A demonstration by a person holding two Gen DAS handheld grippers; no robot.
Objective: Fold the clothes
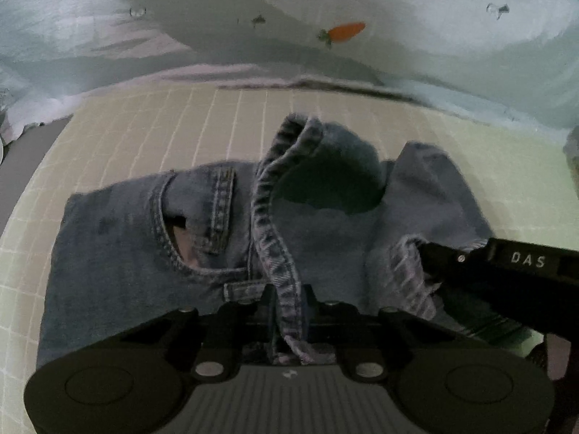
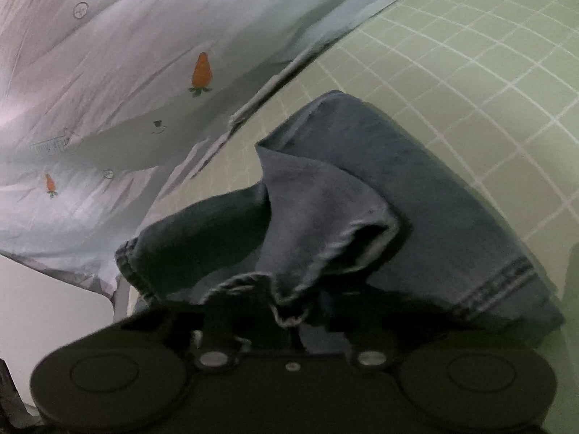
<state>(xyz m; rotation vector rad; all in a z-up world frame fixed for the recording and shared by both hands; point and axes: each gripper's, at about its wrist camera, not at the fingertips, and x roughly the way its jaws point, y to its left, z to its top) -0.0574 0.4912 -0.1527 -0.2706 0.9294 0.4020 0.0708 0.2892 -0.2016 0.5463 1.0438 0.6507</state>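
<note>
A pair of blue denim jeans (image 1: 126, 253) lies partly folded on a pale green grid mat (image 1: 144, 126). My left gripper (image 1: 287, 311) is shut on the jeans' waistband, which runs up between the fingers as a stitched band. My right gripper (image 1: 430, 264) enters the left wrist view from the right, shut on a frayed denim edge. In the right wrist view the right gripper (image 2: 289, 311) pinches a bunched fold of the jeans (image 2: 416, 188), lifted off the mat (image 2: 470, 54).
A light blue sheet with orange carrot prints (image 1: 343, 32) lies bunched along the mat's far edge, and shows at the left in the right wrist view (image 2: 108, 72). A white surface (image 2: 43, 307) lies beyond the sheet at lower left.
</note>
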